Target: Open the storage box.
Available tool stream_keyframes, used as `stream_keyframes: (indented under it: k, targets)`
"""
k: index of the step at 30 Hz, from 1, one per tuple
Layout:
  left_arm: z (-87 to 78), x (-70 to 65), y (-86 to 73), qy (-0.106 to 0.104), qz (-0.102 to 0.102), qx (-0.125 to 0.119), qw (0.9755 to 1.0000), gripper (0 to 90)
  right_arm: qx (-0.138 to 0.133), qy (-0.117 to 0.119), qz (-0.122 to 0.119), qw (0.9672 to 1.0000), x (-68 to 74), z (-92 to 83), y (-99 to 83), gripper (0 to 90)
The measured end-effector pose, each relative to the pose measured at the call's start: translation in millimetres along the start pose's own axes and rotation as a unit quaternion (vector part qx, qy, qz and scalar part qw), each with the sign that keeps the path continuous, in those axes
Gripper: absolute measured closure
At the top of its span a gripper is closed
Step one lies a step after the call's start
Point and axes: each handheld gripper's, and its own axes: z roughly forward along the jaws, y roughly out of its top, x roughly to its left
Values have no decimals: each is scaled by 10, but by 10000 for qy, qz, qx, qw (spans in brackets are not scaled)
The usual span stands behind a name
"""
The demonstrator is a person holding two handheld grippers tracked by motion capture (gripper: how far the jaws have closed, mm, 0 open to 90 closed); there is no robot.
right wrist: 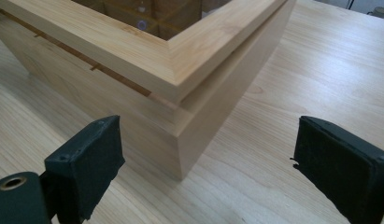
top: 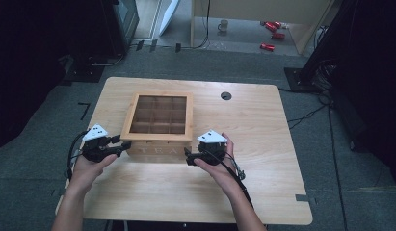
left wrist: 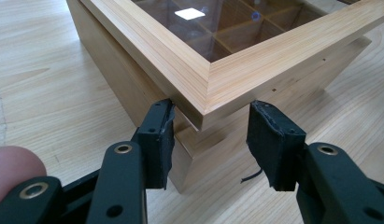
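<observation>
Wooden tea box (top: 159,126) sits a little left of centre on the light wood table (top: 263,183), glass-paned lid down, its empty compartments visible through the pane. I have my left gripper (top: 119,144) at the box's near-left corner and my right gripper (top: 190,156) at its near-right corner, one hand per side, which I judge lets me steady or lift the box evenly. In the left gripper view the jaws stand partly apart, straddling the lid's corner (left wrist: 206,109), one pad (left wrist: 162,140) close against the lid's edge; nothing clamped. In the right gripper view the jaws are spread wide, the box corner (right wrist: 178,135) between them, untouched. The front face reads "TEA" (top: 157,150), faintly.
</observation>
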Motion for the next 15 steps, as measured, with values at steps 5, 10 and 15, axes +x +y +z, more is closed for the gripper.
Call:
stream_keyframes:
  k: [5, 10, 15]
  targets:
    - [-10, 1, 14, -5, -1, -14, 10000, 521, -83, -49, 17, 10000, 49, 77, 55, 80]
    - [-16, 6, 21, -18, -7, -40, 10000, 521, -223, -240, 109, 9994, 69, 180, 89, 137]
    - [-24, 15, 23, -56, -48, -77, 9999, 520, -349, -284, 135, 9989, 85, 227, 118, 150]
